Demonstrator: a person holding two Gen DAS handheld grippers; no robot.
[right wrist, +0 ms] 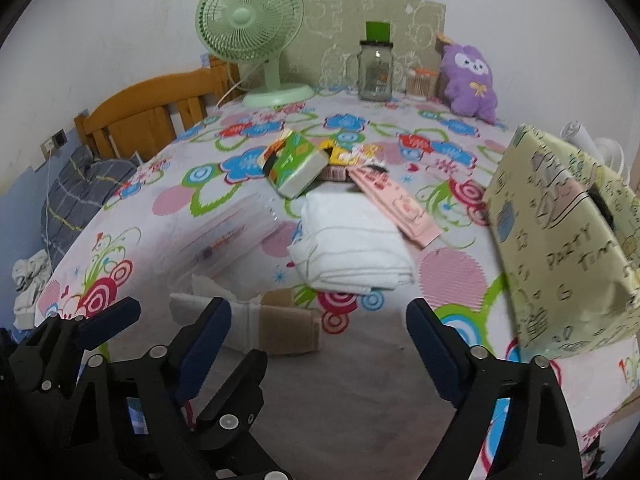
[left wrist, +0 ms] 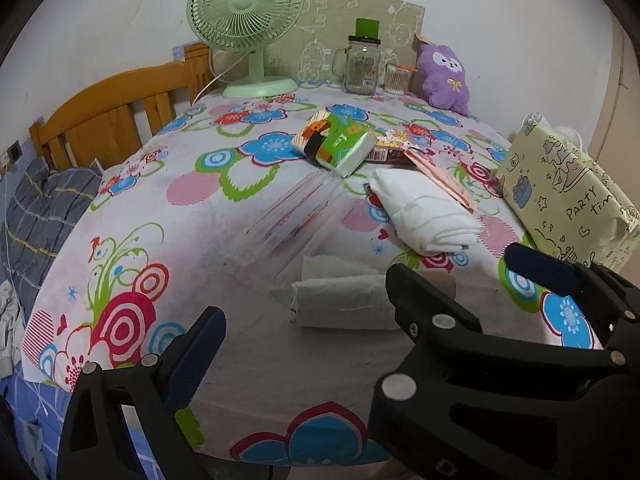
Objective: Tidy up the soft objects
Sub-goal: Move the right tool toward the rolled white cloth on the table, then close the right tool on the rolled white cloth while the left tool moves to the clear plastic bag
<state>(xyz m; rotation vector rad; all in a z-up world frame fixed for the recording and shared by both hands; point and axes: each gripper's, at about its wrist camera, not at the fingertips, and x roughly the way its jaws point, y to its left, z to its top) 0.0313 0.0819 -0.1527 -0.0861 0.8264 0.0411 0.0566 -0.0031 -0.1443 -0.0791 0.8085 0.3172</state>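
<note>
Towel [right wrist: 352,244]: soft white, folded, rectangular.
Position: beyond both jaws, untouched.
Left gripper [left wrist: 304,300]: jaws wide, empty.
Right gripper [right wrist: 320,344]: jaws wide, empty.

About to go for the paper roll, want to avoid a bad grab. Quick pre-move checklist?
1. Right gripper open, nothing between the pads: ok.
2. Left gripper open, empty: ok.
3. Paper roll lying flat on the tablecloth, uncovered: ok.
4. Folded white towel apart from the roll: ok.
5. Wrapped box close beside the right finger, might snag: not ok.
6. Grippers clear of each other: cannot tell.
</note>
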